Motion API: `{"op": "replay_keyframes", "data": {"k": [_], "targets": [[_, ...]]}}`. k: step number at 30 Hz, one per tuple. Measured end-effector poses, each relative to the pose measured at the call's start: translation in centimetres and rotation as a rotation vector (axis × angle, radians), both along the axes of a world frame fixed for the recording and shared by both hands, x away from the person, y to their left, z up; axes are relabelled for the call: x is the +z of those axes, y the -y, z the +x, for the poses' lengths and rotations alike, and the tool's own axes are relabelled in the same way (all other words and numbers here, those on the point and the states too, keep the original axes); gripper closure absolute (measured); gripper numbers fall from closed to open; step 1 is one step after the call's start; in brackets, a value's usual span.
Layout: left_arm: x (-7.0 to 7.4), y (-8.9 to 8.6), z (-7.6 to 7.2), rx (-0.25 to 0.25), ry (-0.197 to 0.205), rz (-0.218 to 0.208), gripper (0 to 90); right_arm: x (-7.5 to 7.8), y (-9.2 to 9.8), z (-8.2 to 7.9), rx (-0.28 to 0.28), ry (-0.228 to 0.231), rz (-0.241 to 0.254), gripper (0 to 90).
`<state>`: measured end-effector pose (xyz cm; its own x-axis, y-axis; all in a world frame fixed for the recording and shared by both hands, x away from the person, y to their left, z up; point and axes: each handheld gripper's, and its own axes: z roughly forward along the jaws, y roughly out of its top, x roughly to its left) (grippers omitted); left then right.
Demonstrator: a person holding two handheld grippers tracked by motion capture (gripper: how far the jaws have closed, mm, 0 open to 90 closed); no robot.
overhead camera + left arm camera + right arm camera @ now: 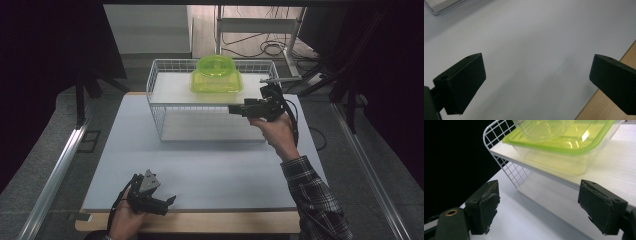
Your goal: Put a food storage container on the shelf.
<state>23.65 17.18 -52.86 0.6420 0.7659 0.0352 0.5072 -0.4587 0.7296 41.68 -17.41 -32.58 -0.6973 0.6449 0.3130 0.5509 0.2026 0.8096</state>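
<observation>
The right claw (234, 109) is black, with a dark cable looping off its body and worn, chipped rubber pads (489, 206) — a brass-ringed hole sits beside one. The left claw (170, 200) carries a grey three-cornered plate, and the right arm wears a plaid sleeve (312, 192).

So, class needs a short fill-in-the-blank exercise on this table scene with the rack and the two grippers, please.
1. The clear box with a lime-green lid stands on the ____ shelf of the white wire rack.
2. A round green bowl sits on the box's ____.
3. The jaws of the right gripper are ____, with nothing between them.
4. The left gripper rests near the table's ____ edge.

Missing words: top; lid; open; front
</observation>
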Motion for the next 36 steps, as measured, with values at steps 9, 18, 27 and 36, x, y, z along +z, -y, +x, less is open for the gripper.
{"op": "replay_keyframes", "data": {"k": [9, 18, 27, 36], "targets": [[0.0, 0.0, 0.0, 0.0, 0.0, 0.0, 0.2, -1.1, 0.0, -1.1, 0.005, 0.028, -0.044, 11.8], [0.0, 0.0, 0.0, 0.0, -0.001, 0.001, 0.2, -3.3, 0.0, -2.0, 0.016, 0.025, -0.093, 8.8], [0.0, 0.0, -0.1, -0.001, -0.003, 0.001, 0.2, -5.4, 0.4, -3.1, 0.021, 0.043, -0.144, 6.5], [0.0, 0.1, -0.1, -0.001, -0.003, 0.006, 0.2, -7.1, 1.6, -4.1, 0.006, 0.03, -0.156, 5.6]]}}
